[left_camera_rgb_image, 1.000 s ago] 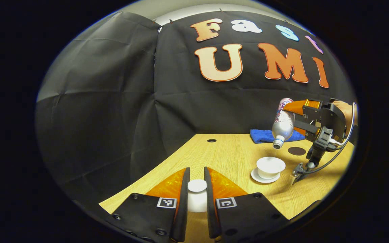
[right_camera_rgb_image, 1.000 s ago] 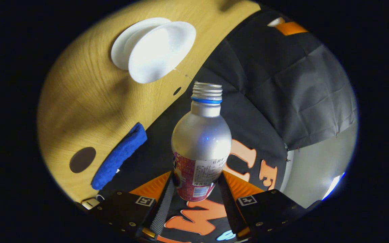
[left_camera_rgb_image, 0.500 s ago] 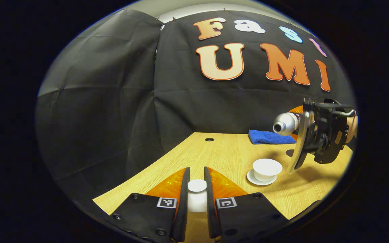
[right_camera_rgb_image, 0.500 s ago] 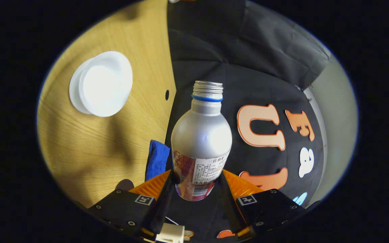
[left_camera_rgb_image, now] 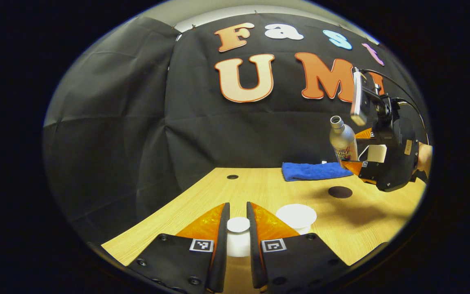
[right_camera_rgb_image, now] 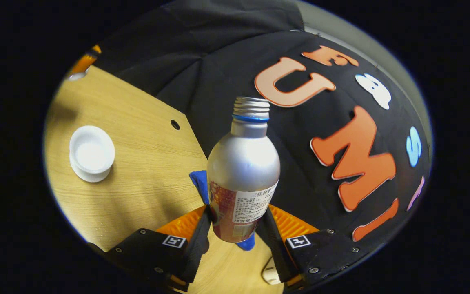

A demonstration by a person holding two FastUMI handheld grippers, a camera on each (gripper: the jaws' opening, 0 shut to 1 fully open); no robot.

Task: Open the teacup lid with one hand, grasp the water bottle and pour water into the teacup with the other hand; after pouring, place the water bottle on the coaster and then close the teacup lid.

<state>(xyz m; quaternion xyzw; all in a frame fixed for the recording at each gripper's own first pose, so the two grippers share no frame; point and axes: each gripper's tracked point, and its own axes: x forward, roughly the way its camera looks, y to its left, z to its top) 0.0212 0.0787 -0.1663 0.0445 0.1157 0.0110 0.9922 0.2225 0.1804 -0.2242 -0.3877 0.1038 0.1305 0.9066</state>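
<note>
My left gripper (left_camera_rgb_image: 238,212) is shut on the white teacup lid (left_camera_rgb_image: 238,233), holding it low over the near table edge. Just right of its fingers stands the open white teacup (left_camera_rgb_image: 296,215), seen again on its saucer as the teacup (right_camera_rgb_image: 92,152). In the left gripper view my right gripper (left_camera_rgb_image: 357,152) hangs above the far right of the table, shut on the silver water bottle (left_camera_rgb_image: 342,141), which is nearly upright with no cap. Below it and slightly left lies the dark round coaster (left_camera_rgb_image: 340,192). The right gripper (right_camera_rgb_image: 235,218) pinches the bottle (right_camera_rgb_image: 243,171) at its labelled lower part.
A folded blue cloth (left_camera_rgb_image: 315,170) lies at the back of the wooden table (left_camera_rgb_image: 259,190), behind the coaster, and shows as the cloth (right_camera_rgb_image: 199,181) behind the bottle. A small round hole (left_camera_rgb_image: 232,177) is near the table's far edge. Black cloth walls close the back and left.
The bottle has swung from tipped mouth-down over the teacup to nearly upright, moving away toward the coaster. The left gripper kept hold of the lid and shifted slightly.
</note>
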